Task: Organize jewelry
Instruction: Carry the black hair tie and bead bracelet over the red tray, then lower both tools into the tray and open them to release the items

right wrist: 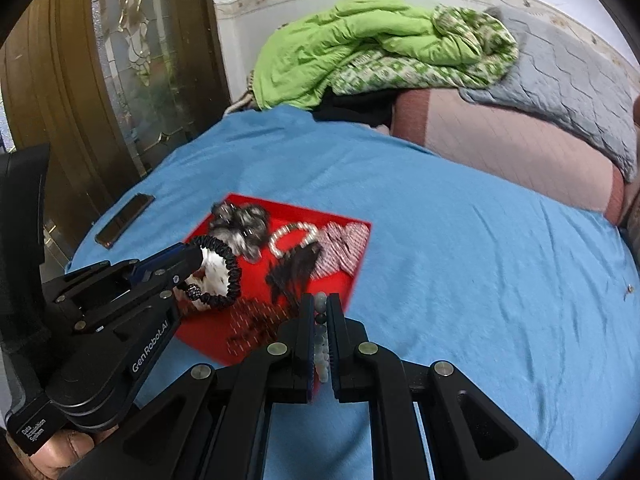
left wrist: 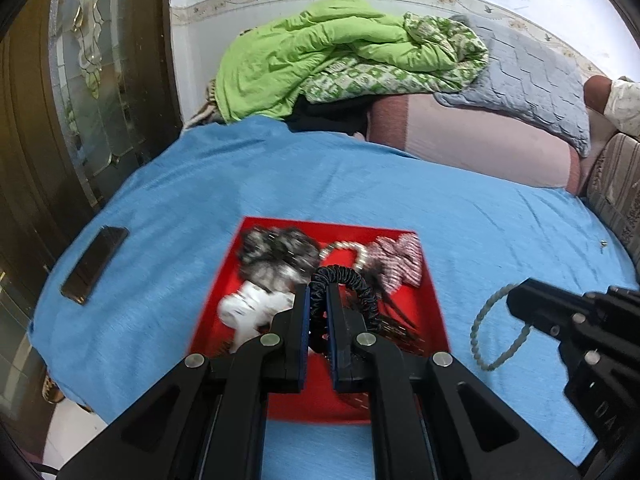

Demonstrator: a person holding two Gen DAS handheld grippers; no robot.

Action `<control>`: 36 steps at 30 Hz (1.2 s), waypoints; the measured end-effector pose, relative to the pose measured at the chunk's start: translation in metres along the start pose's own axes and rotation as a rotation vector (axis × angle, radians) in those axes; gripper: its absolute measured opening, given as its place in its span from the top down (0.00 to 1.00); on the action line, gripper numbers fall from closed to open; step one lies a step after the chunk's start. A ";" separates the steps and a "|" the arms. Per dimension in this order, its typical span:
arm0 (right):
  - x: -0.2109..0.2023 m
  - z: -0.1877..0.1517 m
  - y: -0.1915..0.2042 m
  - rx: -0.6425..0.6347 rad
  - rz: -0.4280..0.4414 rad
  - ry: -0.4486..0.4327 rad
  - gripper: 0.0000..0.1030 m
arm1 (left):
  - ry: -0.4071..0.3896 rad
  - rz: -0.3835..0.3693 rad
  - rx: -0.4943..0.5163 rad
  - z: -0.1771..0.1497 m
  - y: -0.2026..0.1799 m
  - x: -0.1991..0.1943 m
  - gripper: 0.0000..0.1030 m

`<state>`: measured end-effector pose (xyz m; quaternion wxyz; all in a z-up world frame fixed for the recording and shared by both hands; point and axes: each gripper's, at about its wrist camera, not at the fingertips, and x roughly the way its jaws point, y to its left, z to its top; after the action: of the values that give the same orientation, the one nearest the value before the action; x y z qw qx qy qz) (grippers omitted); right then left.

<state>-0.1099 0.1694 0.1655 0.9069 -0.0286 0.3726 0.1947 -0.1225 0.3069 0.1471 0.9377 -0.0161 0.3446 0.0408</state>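
Right claw (right wrist: 321, 304) clamps a pale bead bracelet (right wrist: 321, 356) – left claw (right wrist: 196, 254) grips a black scrunchie (right wrist: 230, 276) over the red tray (right wrist: 352, 276).

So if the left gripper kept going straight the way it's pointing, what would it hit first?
Probably the red tray: the left gripper, shut on the black scrunchie, angles down over it, likely meeting the white hair piece or the tray's floor; depth is unclear.

Both fisheye views look forward and steeply down along their own gripper fingers, close above a bed under a blue cover (left wrist: 400, 184). The left wrist view sits nearly over the red tray (left wrist: 432, 304), with the right gripper (left wrist: 516, 300) entering at 3 o'clock. The right wrist view shows the tray (right wrist: 356, 232) toward 10 o'clock and the left gripper (right wrist: 192, 256) at 9. Both share the tray, the green quilt (left wrist: 320, 52) and the door (left wrist: 100, 80).
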 end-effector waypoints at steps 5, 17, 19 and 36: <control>0.014 0.015 0.009 -0.013 0.015 -0.015 0.93 | 0.009 -0.008 -0.026 0.013 0.021 0.010 0.93; 0.063 0.030 0.004 0.001 -0.003 0.026 0.93 | 0.012 0.003 0.042 0.039 0.016 0.051 0.93; 0.072 0.030 0.001 0.010 -0.008 0.037 0.93 | 0.028 0.001 0.053 0.038 0.012 0.061 0.93; 0.113 0.022 -0.012 0.063 -0.011 0.107 0.93 | 0.119 -0.020 0.044 0.029 0.011 0.108 0.93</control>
<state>-0.0174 0.2003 0.1026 0.8871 -0.0123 0.4264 0.1762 -0.0225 0.3265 0.0988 0.9161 -0.0014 0.4003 0.0228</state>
